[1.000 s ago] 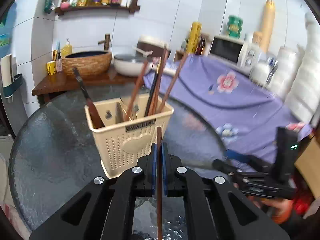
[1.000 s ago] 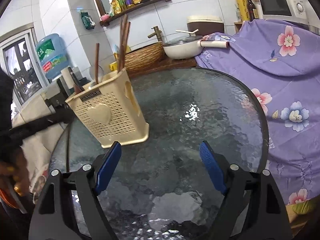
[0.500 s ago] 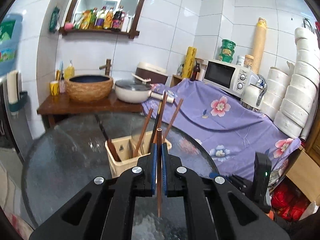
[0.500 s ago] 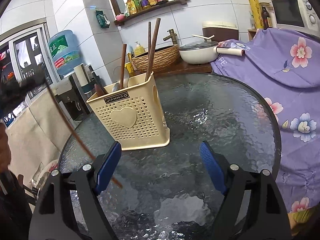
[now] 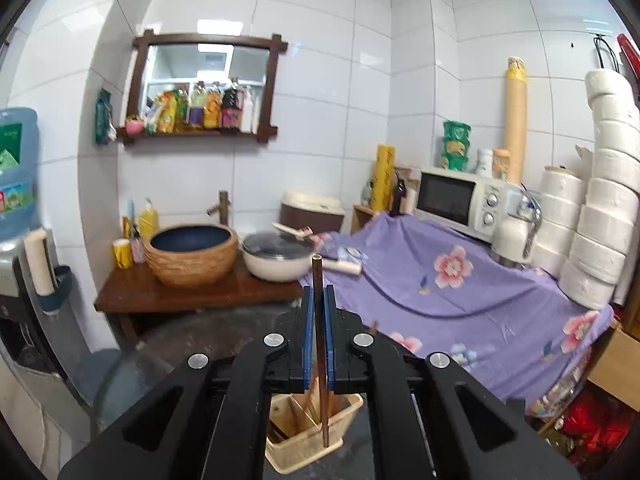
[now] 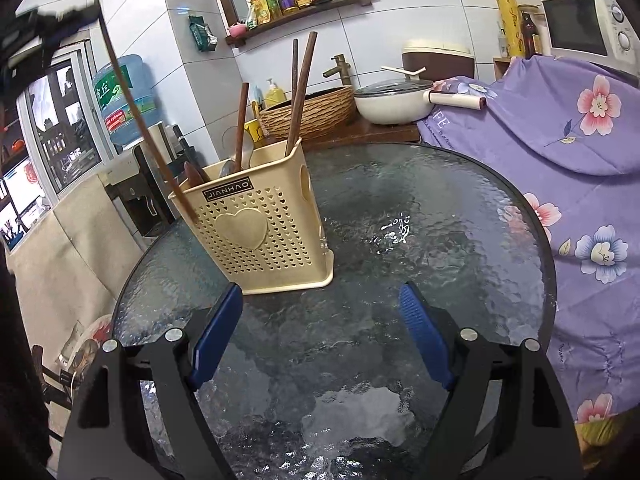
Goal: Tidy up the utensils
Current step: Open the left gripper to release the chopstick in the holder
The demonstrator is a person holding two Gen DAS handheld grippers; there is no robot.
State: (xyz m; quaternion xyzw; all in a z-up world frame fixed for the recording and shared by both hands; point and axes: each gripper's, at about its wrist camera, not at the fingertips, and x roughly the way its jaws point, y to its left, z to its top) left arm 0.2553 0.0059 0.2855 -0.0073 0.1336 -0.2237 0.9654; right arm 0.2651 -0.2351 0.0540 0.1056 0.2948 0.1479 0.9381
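My left gripper (image 5: pixel 318 300) is shut on a brown chopstick (image 5: pixel 319 280), held upright high above the cream utensil basket (image 5: pixel 308 446). In the right wrist view the left gripper (image 6: pixel 86 14) sits at the upper left, and the chopstick (image 6: pixel 140 120) slants down with its tip at the basket's front left rim. The basket (image 6: pixel 256 224) stands on the round glass table (image 6: pixel 400 240) and holds several chopsticks (image 6: pixel 300 92) and a spoon. My right gripper (image 6: pixel 320 320) is open and empty, low over the table just in front of the basket.
A purple flowered cloth (image 6: pixel 580 128) covers the counter right of the table. A wooden stand behind holds a woven basin (image 5: pixel 192 254) and a white pot (image 5: pixel 278 258). A microwave (image 5: pixel 460 202) and paper rolls (image 5: pixel 604 220) stand at the right. A water dispenser (image 6: pixel 120 96) is at the left.
My left gripper has risen well above the basket with the chopstick, whose tip now reaches the basket's rim. My right gripper stays open and has barely moved.
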